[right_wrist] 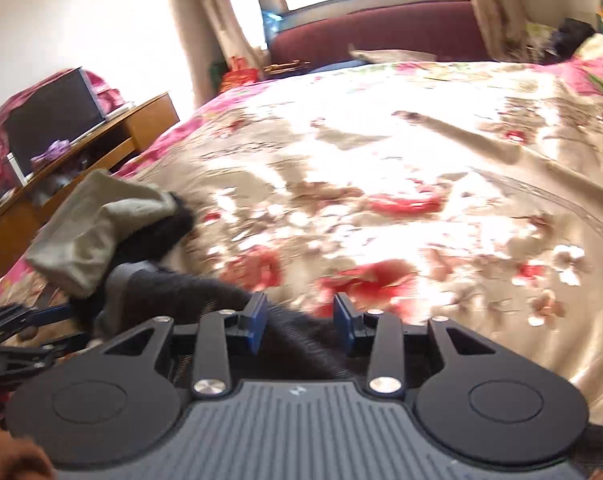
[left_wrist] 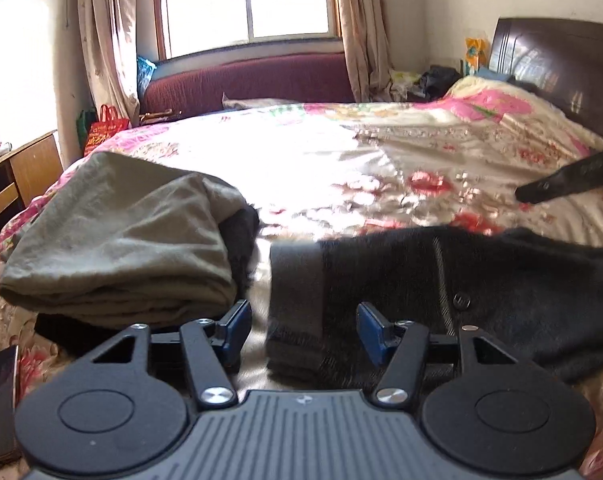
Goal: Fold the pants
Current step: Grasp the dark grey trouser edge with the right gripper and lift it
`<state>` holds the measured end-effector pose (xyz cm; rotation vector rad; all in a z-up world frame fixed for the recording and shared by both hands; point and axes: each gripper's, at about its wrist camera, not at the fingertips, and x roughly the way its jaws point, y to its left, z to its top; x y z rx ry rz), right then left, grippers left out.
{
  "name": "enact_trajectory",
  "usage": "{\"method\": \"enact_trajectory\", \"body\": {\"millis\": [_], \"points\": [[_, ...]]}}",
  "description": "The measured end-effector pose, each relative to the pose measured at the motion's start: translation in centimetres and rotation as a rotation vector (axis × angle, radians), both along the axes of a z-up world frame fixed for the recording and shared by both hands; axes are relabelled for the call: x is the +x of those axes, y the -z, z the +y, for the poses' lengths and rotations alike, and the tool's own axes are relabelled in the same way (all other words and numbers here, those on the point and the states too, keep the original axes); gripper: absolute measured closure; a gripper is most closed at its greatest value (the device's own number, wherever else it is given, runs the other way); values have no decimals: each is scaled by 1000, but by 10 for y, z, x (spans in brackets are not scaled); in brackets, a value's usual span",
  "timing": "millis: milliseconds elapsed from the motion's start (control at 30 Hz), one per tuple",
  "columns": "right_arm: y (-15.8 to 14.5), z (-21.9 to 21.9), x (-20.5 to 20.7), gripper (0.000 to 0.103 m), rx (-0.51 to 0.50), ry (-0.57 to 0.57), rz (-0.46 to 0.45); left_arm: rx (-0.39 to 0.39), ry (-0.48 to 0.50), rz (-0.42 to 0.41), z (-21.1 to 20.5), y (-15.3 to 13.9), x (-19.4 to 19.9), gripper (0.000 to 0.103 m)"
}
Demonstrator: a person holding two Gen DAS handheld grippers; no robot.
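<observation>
— While both of them hover over the bed (left_wrist: 341, 152), where do the pants stand?

— The dark pants (left_wrist: 441, 280) lie on the flowered cover at the near edge, folded at least once, with a grey cuff or band at their left end. The left tool (left_wrist: 299, 332) sits just above that end with its jaws about half apart; the grey edge shows between the blue pads, but I see neither pad pressing on it, so it holds nothing.

— And the right one?

— The right tool (right_wrist: 300, 322) has its jaws narrower, though clearly parted. Dark cloth runs under and between the pads, and again no squeeze that I can make out. The picture is smeared, so take that with care.

— How would you do this fold well?

— I would pinch both layers at the grey end, not just the top one, lift low, and carry it over so the edges meet squarely. Keeping both tools level with each other should stop the cloth from skewing.

— Anything stored nearby?

— An olive garment (left_wrist: 113, 240) lies folded just left of the pants, resting on something dark. Beyond the bed a red bag (left_wrist: 105, 128) stands by the curtain; what it holds I cannot tell.
</observation>
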<state>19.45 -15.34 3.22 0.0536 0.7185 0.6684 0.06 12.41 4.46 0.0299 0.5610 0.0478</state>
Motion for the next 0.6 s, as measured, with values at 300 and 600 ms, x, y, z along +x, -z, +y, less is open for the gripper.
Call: {"method": "enact_trajectory", "body": {"millis": [300, 600], "points": [[61, 57, 17, 70, -305, -307, -44, 116, 121, 168, -25, 57, 52, 29], [28, 37, 6, 65, -192, -182, -62, 162, 109, 146, -31, 43, 45, 28]]}}
